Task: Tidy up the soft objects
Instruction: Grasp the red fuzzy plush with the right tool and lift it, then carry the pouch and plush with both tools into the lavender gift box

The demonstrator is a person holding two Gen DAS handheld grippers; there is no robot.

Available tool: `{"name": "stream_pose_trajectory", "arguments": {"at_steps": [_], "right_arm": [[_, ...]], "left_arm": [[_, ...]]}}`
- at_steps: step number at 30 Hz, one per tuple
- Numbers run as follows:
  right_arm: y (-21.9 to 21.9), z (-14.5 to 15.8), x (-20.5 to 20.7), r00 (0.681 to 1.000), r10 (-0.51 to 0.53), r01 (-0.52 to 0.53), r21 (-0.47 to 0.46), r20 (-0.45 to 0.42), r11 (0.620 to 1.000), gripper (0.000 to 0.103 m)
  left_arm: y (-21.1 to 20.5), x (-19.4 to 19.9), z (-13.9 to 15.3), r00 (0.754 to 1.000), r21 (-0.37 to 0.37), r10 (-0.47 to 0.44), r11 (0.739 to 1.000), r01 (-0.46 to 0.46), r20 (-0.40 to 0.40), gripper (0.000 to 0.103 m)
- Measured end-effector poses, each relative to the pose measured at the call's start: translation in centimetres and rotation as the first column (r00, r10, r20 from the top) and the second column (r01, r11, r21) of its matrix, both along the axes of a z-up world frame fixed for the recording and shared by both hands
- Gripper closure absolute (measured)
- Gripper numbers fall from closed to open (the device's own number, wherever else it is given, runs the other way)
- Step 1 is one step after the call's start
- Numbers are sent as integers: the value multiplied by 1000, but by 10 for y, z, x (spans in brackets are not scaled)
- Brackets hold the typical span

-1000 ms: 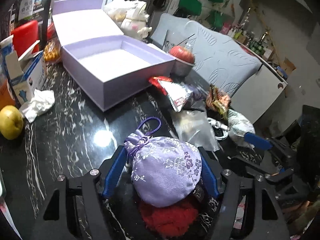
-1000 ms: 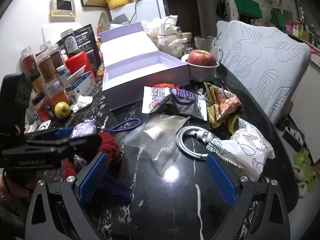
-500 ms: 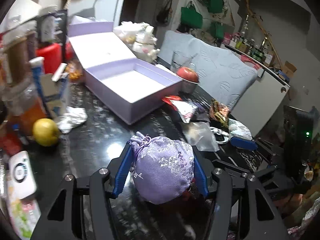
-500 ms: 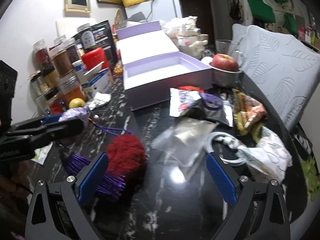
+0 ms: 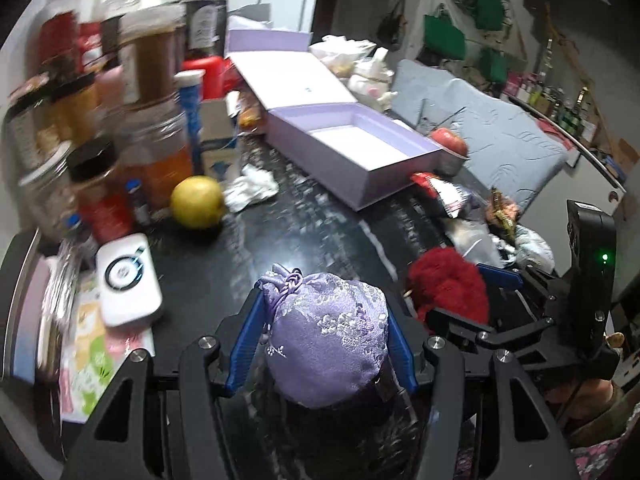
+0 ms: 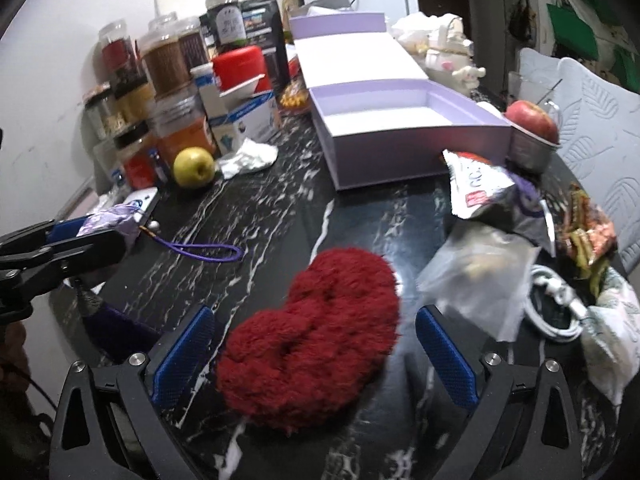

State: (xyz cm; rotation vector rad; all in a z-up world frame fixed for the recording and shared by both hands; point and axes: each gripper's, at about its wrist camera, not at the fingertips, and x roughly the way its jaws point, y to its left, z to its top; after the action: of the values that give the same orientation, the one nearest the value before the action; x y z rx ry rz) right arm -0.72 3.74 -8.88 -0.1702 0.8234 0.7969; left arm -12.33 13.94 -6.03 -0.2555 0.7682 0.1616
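Observation:
My left gripper (image 5: 322, 340) is shut on a lilac brocade pouch (image 5: 326, 336) and holds it above the black marble table (image 5: 304, 232); its purple cord (image 6: 208, 249) trails on the table in the right wrist view. A red fluffy heart cushion (image 6: 316, 332) lies on the table between the open fingers of my right gripper (image 6: 316, 356), not squeezed. The heart also shows in the left wrist view (image 5: 446, 286). An open lilac box (image 6: 400, 128) with a white inside stands behind, its lid tilted back.
Jars (image 6: 168, 64) and cartons crowd the left edge, with a yellow apple (image 6: 194, 167) and crumpled tissue (image 6: 248, 158). Snack bags (image 6: 484, 188), a clear bag (image 6: 480, 272), a white cable (image 6: 556, 308) and a red apple in a metal cup (image 6: 532, 128) lie right.
My left gripper has lifted the pouch and swung it left, off the red heart. My right gripper has moved in around the uncovered heart.

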Motion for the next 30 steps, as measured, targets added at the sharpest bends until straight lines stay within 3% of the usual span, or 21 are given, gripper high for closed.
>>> {"name": "stream_pose_trajectory", "arguments": {"at_steps": [7, 9, 11, 14, 17, 30], "right_arm": [[13, -17, -3, 1000, 8, -9, -35, -19, 999, 1], [14, -19, -3, 1000, 6, -7, -41, -22, 999, 9], [14, -23, -2, 999, 5, -7, -55, -31, 998, 30], [12, -22, -4, 1000, 5, -5, -78, 2, 997, 41], [8, -21, -3, 1000, 2, -2, -64, -5, 998, 57], [-29, 2, -12, 999, -23, 24, -41, 24, 999, 62]], "left_arm": [[7, -6, -9, 999, -12, 28, 1000, -28, -16, 46], [5, -6, -9, 1000, -13, 26, 1000, -27, -14, 46], [4, -5, -10, 1000, -11, 24, 1000, -24, -13, 46], [1, -2, -13, 1000, -15, 14, 1000, -15, -14, 46], [-2, 1, -14, 1000, -24, 5, 1000, -6, -14, 46], [-32, 29, 4, 995, -16, -93, 995, 94, 44, 46]]}}
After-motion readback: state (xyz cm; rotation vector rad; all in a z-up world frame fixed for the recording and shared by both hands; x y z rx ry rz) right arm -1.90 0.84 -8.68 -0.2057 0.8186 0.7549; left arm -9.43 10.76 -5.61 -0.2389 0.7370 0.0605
